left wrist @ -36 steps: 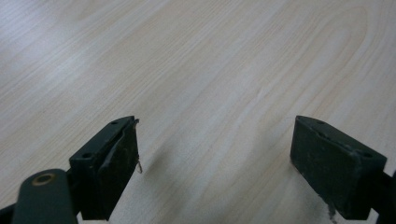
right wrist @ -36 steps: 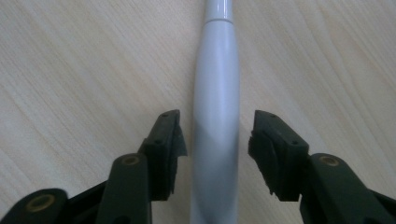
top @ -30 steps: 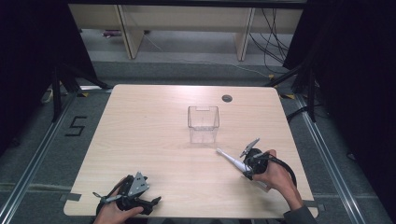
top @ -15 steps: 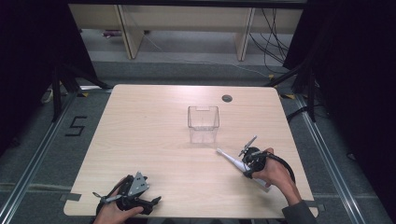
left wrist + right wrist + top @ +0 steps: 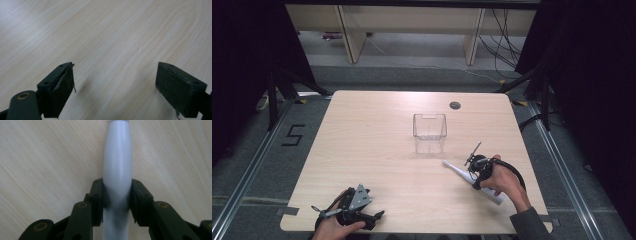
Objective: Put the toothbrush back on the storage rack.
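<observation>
Right, my right gripper has just been closing and now pinches the white electric toothbrush handle, left gripper idle and wide, so next I lift toward the clear bin.

1. A clear plastic box stands near the middle of the wooden table.
2. The right gripper sits over a white handle-shaped object lying flat near the right edge.
3. The left gripper rests at the front edge, well apart from both.
</observation>
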Demonstrator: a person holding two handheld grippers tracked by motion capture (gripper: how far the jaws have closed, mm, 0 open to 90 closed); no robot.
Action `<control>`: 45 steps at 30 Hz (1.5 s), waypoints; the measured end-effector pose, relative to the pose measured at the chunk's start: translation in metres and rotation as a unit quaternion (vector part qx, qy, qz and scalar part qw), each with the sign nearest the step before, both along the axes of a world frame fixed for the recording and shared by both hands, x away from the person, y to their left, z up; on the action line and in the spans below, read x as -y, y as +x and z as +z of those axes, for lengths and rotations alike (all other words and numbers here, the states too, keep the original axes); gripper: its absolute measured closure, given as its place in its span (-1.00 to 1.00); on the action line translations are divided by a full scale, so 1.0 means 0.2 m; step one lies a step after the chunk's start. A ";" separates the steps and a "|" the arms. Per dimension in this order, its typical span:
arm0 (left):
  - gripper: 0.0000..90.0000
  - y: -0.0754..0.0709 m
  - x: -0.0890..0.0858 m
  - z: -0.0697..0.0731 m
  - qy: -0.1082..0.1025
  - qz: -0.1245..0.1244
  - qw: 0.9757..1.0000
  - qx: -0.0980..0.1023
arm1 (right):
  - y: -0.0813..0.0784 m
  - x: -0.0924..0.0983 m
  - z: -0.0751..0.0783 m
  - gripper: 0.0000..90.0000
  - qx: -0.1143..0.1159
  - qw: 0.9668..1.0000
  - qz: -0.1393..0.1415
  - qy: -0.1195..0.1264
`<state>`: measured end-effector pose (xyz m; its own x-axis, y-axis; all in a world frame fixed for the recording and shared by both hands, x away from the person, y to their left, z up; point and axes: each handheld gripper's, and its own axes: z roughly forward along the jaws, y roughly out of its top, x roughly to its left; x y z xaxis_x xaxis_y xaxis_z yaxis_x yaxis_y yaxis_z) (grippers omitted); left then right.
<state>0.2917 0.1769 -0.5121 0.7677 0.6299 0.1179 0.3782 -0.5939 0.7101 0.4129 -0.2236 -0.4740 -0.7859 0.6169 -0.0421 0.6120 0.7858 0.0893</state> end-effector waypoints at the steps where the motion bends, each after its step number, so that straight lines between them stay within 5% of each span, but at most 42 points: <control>1: -0.67 0.00 0.00 0.00 0.000 0.000 1.000 0.000 | 0.01 0.00 0.00 0.47 -0.006 1.000 0.005 -0.009; 11: -0.67 0.00 0.00 0.00 0.001 -0.002 1.000 -0.001 | 0.01 -0.01 0.00 0.48 -0.010 1.000 -0.004 -0.005; 13: -0.67 0.00 0.00 0.00 0.000 -0.001 1.000 -0.001 | 0.03 0.01 0.00 0.48 -0.006 1.000 0.018 -0.001; 17: -0.67 0.00 0.00 0.00 0.000 -0.001 1.000 -0.001 | 0.01 0.00 0.00 0.48 -0.014 1.000 0.000 -0.001; 21: -0.67 0.00 0.00 0.00 0.000 0.000 1.000 0.000 | 0.01 0.01 0.01 0.48 -0.008 1.000 -0.003 -0.009; 22: -0.67 0.00 -0.01 0.00 0.005 -0.003 1.000 -0.004 | 0.02 0.03 0.01 0.48 0.004 1.000 0.011 0.004; 28: -0.67 0.00 0.00 0.00 -0.001 0.001 1.000 0.000 | -0.01 0.04 0.04 0.48 0.013 1.000 -0.011 0.017; 29: -0.67 0.00 -0.01 0.01 0.013 -0.008 1.000 0.000 | -0.01 0.05 0.05 0.49 0.013 1.000 -0.016 0.023; 30: -0.67 0.00 0.00 0.00 -0.001 0.002 1.000 0.000 | 0.00 0.06 0.06 0.48 0.022 0.999 -0.004 0.024; 32: -0.67 0.00 -0.01 0.01 0.015 -0.010 1.000 -0.001 | 0.00 0.07 0.08 0.48 0.030 0.999 -0.013 0.035; 36: -0.67 0.00 0.00 0.01 0.005 -0.003 1.000 0.001 | 0.01 0.11 0.12 0.48 0.044 0.997 -0.021 0.057; 40: -0.67 0.00 0.00 0.00 -0.001 0.001 1.000 0.003 | 0.02 0.16 0.17 0.49 0.078 0.992 -0.051 0.091; 45: -0.67 0.00 -0.01 0.01 0.008 -0.005 1.000 -0.005 | 0.02 0.18 0.22 0.49 0.106 0.987 -0.068 0.104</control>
<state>0.2916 0.1785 -0.5105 0.7747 0.6209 0.1196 0.3798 -0.6081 0.6971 0.4169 -0.2601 -0.4305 -0.6825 0.7286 -0.0580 0.6608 0.6491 0.3768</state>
